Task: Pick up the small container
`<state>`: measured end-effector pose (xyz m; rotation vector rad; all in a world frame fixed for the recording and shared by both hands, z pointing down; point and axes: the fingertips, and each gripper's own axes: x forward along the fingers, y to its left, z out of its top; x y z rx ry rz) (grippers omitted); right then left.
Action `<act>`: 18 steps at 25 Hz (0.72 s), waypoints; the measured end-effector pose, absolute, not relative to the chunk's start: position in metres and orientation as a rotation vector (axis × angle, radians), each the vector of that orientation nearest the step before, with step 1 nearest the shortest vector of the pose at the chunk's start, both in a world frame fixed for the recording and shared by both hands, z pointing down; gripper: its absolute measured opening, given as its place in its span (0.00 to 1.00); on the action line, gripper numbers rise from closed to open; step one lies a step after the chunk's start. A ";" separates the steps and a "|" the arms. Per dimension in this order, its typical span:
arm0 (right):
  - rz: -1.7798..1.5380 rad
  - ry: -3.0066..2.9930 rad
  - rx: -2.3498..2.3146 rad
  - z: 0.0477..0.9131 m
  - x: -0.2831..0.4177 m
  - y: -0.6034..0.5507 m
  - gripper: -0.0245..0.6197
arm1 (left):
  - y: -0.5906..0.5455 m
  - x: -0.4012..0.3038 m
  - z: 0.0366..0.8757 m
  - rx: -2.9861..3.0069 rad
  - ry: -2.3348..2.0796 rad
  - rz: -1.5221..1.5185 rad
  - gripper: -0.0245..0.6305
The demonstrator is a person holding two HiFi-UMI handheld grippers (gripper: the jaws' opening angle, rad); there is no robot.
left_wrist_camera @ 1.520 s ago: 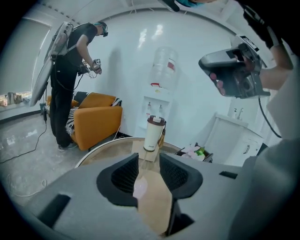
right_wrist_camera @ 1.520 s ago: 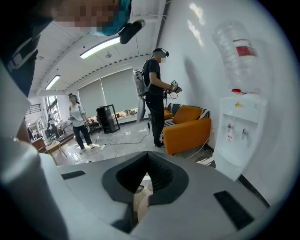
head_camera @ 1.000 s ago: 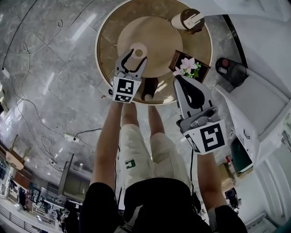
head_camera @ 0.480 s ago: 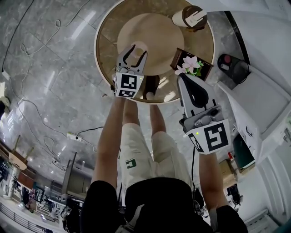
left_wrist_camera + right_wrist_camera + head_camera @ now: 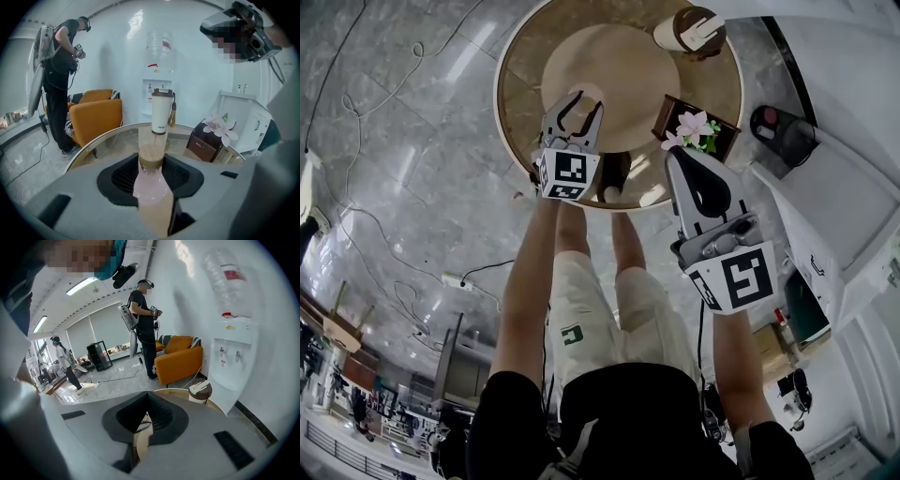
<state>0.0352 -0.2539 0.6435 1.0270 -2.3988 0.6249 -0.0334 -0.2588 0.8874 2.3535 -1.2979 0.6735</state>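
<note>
The small container [image 5: 586, 95] is a pale pink bottle with a round wooden lid [image 5: 152, 157]. It stands on the round wood-and-glass table [image 5: 514, 112], near its front. My left gripper [image 5: 581, 103] has its jaws on either side of the container [image 5: 151, 187], and they are closing on it, with a thin gap still showing beside it. My right gripper [image 5: 673, 156] hangs at the table's right front edge. In the right gripper view my right gripper [image 5: 146, 397] is shut, with nothing between its pads.
A tall white tumbler [image 5: 692, 33] stands at the table's far side, straight beyond the container [image 5: 161, 112]. A brown box with pink flowers [image 5: 694, 127] sits to the right. Beyond the table are an orange armchair [image 5: 96, 117], a water dispenser [image 5: 159, 89] and a standing person [image 5: 58, 79].
My left gripper has moved forward until its jaws stand around the container, and the jaws have narrowed. The right gripper has barely shifted.
</note>
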 end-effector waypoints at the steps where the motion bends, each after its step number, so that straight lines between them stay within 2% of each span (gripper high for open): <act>1: 0.625 -2.397 1.028 0.643 0.035 -0.254 0.04 | -0.259 -0.033 0.887 2.356 -1.296 0.679 0.27; 12: 0.620 -2.393 1.047 0.634 0.040 -0.250 0.04 | -0.254 -0.031 0.884 2.354 -1.262 0.741 0.25; 18: 0.591 -2.406 1.065 0.614 0.042 -0.251 0.04 | -0.245 -0.033 0.856 2.342 -1.281 0.690 0.25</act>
